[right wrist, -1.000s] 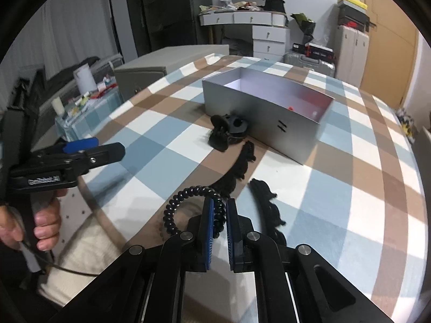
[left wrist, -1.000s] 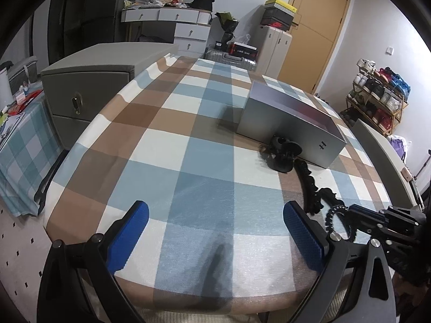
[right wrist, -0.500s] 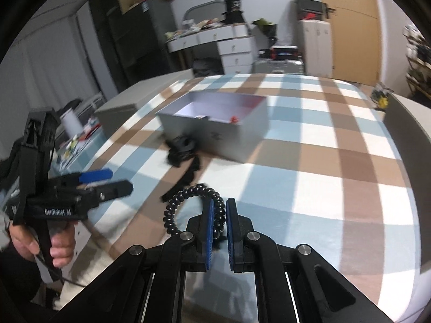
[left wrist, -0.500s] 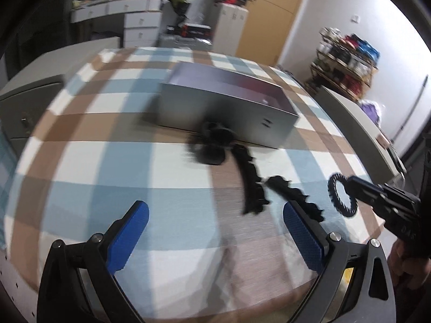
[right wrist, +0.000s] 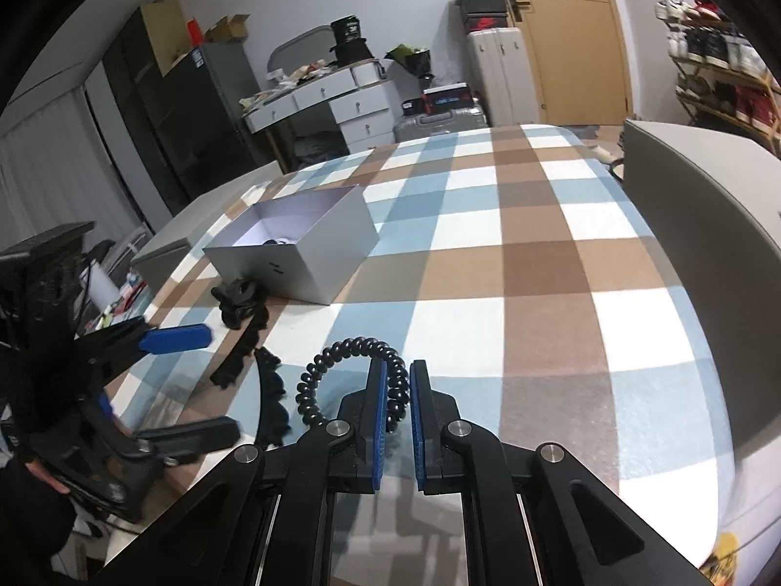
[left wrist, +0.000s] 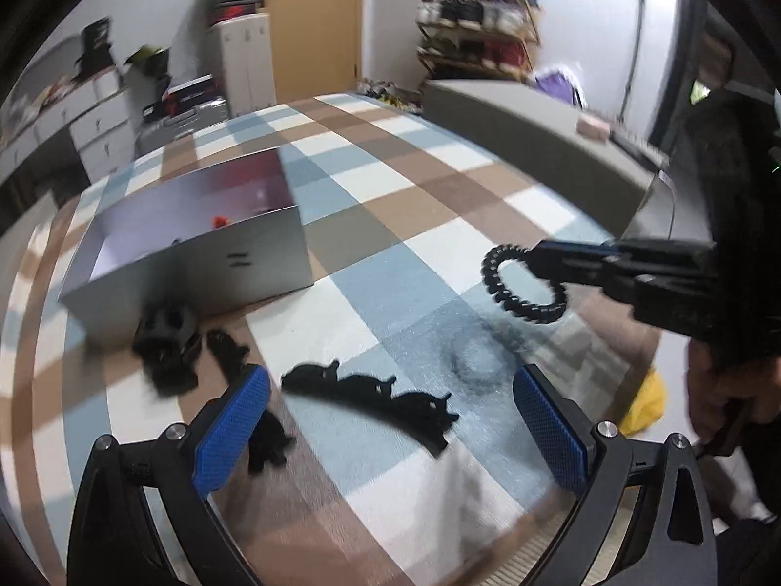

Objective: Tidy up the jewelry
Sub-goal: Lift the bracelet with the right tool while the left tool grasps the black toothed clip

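right tongs (right wrist: pixel 394 393): clenched on black coil tie (right wrist: pixel 351 371), held above checked table (right wrist: pixel 537 263). left tongs (left wrist: pixel 390 420): released, empty. grey box (right wrist: pixel 302 254), black clips (left wrist: pixel 371 398) on table.

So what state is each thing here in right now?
Black spiral hair tie: pinched, lifted off the table.
Right gripper: fingers shut on the tie.
Left gripper: fingers wide open, empty.
Silver cardboard box: open, lidless.
Black wavy hair clips: lying flat on the checked cloth.
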`<state>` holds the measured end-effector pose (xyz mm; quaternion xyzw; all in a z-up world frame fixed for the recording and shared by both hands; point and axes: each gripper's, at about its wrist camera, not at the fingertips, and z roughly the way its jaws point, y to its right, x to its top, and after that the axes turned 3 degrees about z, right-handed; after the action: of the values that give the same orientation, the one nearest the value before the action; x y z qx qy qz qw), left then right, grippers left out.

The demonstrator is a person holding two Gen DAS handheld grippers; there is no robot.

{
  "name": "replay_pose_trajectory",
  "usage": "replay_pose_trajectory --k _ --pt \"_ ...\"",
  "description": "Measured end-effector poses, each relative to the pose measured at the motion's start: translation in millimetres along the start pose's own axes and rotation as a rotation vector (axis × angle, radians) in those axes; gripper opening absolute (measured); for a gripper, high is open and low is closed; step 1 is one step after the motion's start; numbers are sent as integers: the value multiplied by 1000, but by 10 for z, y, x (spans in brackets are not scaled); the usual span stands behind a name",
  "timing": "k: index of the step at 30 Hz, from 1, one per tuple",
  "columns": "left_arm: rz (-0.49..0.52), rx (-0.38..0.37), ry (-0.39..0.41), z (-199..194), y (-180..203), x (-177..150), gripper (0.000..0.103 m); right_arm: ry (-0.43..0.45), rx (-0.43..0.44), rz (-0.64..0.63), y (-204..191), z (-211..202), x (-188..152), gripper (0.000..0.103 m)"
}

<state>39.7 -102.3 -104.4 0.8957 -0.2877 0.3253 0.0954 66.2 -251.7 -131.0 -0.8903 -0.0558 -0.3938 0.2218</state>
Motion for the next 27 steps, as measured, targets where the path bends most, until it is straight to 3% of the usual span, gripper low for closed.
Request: replay_pose_trajectory --k 9,14,19,24,27 --pt "61 -16 -102 260 -55 -39 96 12 25 23 68 -39 -50 9" --pt "94 -26 -104 249 -18 -133 82 11 29 27 75 -30 -49 9" --pt "102 -57 -88 221 19 -103 41 11 29 30 70 -40 -57 9" --pt "122 -76 -79 216 72 -98 26 9 30 24 24 -48 -76 9" --pt "83 -58 -87 201 35 -108 27 8 29 20 -2 -41 -73 9"
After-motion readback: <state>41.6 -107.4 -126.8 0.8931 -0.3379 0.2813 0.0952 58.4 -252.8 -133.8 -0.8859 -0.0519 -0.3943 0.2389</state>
